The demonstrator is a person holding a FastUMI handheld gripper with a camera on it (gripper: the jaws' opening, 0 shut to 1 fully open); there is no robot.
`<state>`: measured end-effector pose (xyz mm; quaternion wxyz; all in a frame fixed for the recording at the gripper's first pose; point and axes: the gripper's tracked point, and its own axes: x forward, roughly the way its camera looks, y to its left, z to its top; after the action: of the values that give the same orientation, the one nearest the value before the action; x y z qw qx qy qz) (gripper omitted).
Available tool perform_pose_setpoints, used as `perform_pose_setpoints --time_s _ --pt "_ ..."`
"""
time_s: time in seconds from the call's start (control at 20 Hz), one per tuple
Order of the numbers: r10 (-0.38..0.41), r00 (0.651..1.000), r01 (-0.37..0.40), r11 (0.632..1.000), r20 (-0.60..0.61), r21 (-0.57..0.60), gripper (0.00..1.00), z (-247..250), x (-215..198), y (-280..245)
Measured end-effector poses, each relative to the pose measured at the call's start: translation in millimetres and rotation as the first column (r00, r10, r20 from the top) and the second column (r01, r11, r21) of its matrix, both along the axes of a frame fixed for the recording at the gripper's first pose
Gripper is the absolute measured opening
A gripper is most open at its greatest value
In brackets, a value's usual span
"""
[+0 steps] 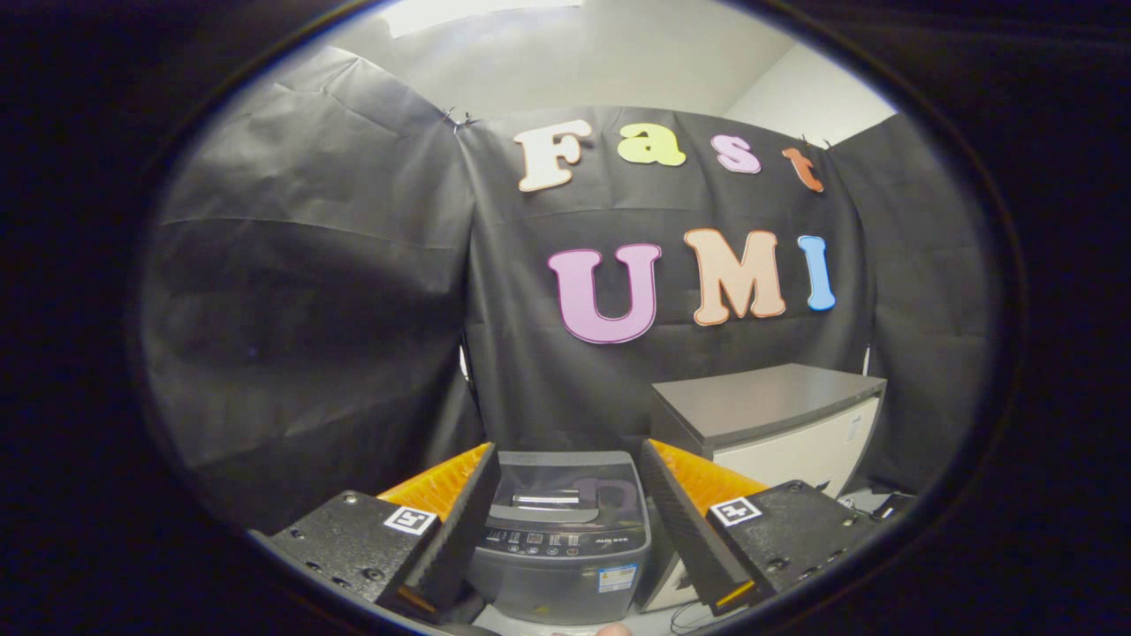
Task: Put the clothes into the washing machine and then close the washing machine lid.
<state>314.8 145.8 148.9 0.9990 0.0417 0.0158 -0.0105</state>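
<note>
In the gripper view, the gripper [565, 521] is held with its two fingers spread wide apart and nothing between the pads; neither finger touches anything. Framed in the gap between the fingers, a little way ahead and lower down, stands a small grey top-loading washing machine [561, 552] with a dark glossy lid [565, 490] lying flat and closed over the tub, and a control panel strip along its front edge. No garment can be made out on or around the machine. Just beside the washer on its right, beyond the right finger, stands a low white cabinet with a flat grey top [769, 420]. Behind both hangs the black cloth wall of the booth [309, 309], well beyond the fingertips.
</note>
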Motion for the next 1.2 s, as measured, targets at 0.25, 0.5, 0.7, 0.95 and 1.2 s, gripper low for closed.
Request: perform_pose_setpoints --time_s 0.25,0.5,0.7,0.95,1.2 --pt "0.0 1.0 0.0 1.0 0.0 -0.002 0.97 0.5 -0.6 -0.5" --pt "0.003 1.0 -0.003 1.0 0.007 -0.005 0.97 4.7 -2.5 0.9" --pt "0.009 1.0 -0.009 1.0 0.004 -0.006 0.97 4.0 -1.7 2.3" --pt "0.016 1.0 -0.016 1.0 0.005 -0.007 0.97 3.7 -1.1 3.9" --pt "0.022 1.0 -0.022 1.0 0.006 -0.004 0.97 4.3 -0.1 6.8"
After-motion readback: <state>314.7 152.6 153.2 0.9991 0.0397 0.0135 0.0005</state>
